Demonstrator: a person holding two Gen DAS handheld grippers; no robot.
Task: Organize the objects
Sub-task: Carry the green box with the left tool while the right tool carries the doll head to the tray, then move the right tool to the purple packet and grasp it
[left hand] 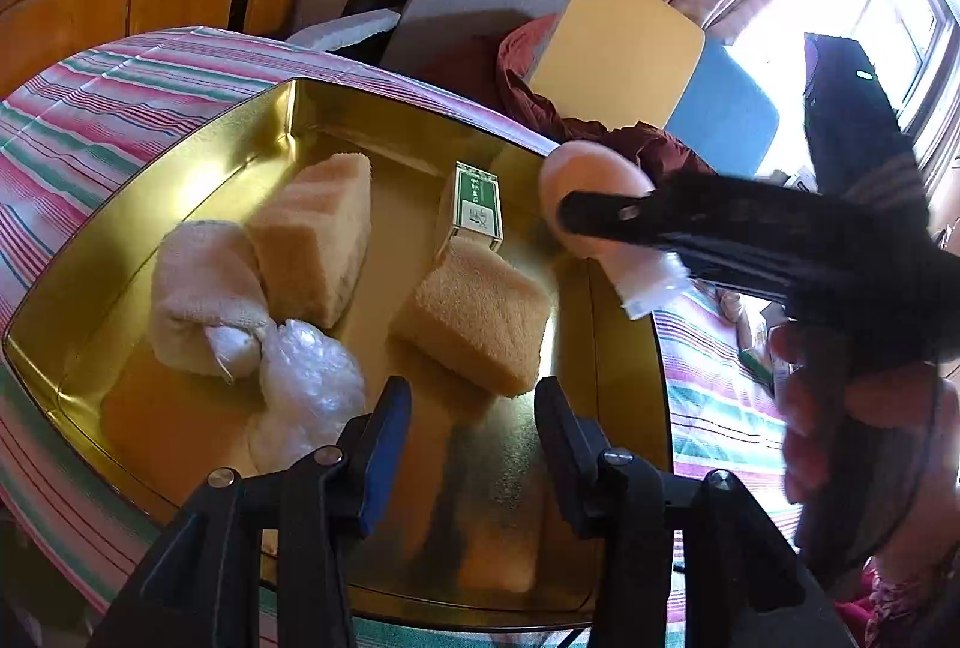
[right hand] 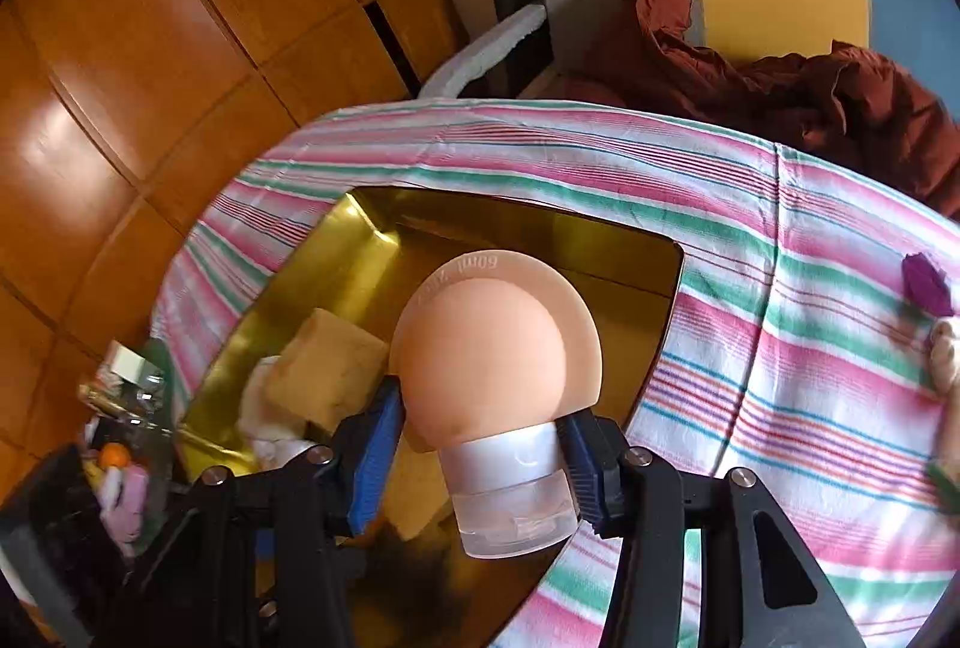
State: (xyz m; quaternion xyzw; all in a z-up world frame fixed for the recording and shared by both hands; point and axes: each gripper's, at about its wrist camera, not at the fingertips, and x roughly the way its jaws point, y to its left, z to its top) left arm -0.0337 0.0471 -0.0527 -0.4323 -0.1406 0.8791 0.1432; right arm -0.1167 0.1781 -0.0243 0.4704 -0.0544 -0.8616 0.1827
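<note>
A gold tin tray [left hand: 210, 156] lies on a striped cloth. In it are two tan sponges [left hand: 318, 234] [left hand: 480, 318], a rolled white towel [left hand: 198, 300], a clear plastic bag [left hand: 312, 384] and a small green box [left hand: 477, 204]. My left gripper [left hand: 468, 444] is open and empty above the tray's near part. My right gripper [right hand: 480, 444] is shut on a peach silicone bottle with a clear cap [right hand: 492, 354], held above the tray [right hand: 336, 252]. The bottle also shows in the left wrist view [left hand: 594, 180] over the tray's right rim.
The striped cloth [right hand: 780, 288] covers the table. A purple item [right hand: 927, 282] lies at its right. A chair with grey and yellow cushions [left hand: 624, 42] and a dark red cloth [right hand: 840, 96] stands behind. Small clutter [right hand: 120, 408] sits at the left.
</note>
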